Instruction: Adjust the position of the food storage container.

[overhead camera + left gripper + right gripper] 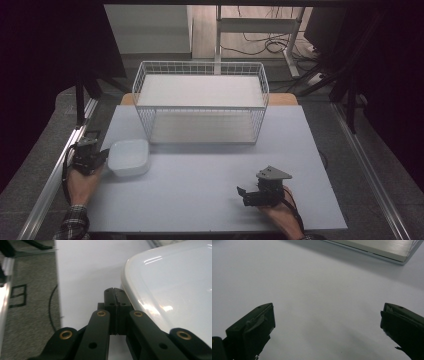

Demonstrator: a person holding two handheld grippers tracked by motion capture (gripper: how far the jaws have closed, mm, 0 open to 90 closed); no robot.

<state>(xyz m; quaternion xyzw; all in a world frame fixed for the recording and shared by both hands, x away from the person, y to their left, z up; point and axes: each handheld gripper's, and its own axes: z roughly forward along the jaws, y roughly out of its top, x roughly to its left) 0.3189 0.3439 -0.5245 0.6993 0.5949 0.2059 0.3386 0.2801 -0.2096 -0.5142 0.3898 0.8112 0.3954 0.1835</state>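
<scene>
Resting near bench's left edge, left gripper [115, 298] jaws closed beside white bowl [129, 157], gripping nothing; right gripper [248, 195] wide open, empty. Best reopen before grasping rim.

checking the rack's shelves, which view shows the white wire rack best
The high view: the whole white wire rack shows, both shelves and the mesh sides, at the table's far edge. The right gripper view catches just a corner of its base. The left gripper view adds nothing.

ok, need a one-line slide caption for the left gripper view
Left gripper, jaws closed, beside the rim of a white bowl on the white table.
</scene>
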